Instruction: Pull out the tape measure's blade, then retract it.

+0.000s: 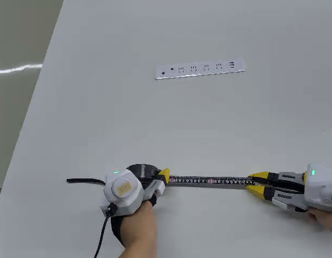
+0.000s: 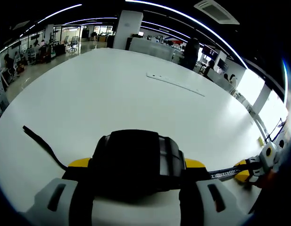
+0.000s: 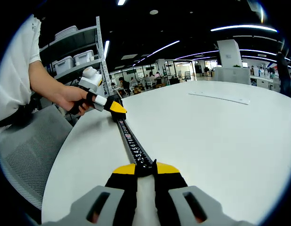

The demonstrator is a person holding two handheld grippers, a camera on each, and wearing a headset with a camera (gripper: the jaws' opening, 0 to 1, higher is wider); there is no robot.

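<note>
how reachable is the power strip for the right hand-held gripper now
Probably not yet: the right hand-held gripper is shut on the tape measure blade, drawn from the case in the left hand-held gripper. The table toward the power strip looks clear, once it lets go.

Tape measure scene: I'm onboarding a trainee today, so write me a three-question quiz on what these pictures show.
1. True or false: the blade is fully wound inside the case.
2. The right claw is shut on: A) the case, B) the blade's end, C) nothing.
3. Short answer: which claw holds the case?

Key: 1 false, the blade stretches across the table between the claws; 2 B; 3 the left claw.
</note>
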